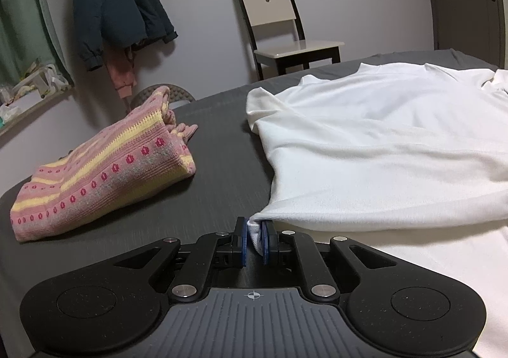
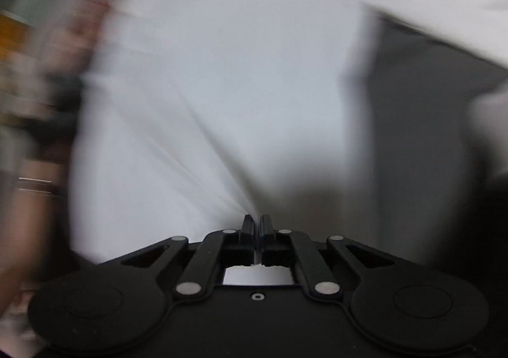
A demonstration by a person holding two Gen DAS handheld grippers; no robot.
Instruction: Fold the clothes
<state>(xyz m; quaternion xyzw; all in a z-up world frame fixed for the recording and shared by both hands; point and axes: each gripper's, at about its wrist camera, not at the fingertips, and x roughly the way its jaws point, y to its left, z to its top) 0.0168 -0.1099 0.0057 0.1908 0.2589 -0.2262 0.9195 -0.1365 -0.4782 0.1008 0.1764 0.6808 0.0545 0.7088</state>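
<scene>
A white shirt (image 1: 374,142) lies spread over the dark grey bed (image 1: 222,167), reaching from the middle to the right edge of the left wrist view. My left gripper (image 1: 255,239) is shut on a bottom corner of that shirt, the white cloth bunched between its blue pads. In the right wrist view, which is blurred by motion, the white shirt (image 2: 222,88) fills most of the frame and creases run down into my right gripper (image 2: 257,224), which is shut on the cloth.
A folded pink and yellow striped knit (image 1: 104,173) rests on the bed at the left. Beyond the bed stand a chair (image 1: 279,27) and a hanging dark jacket (image 1: 114,2). A person's hand and wrist (image 2: 35,183) show blurred at the left.
</scene>
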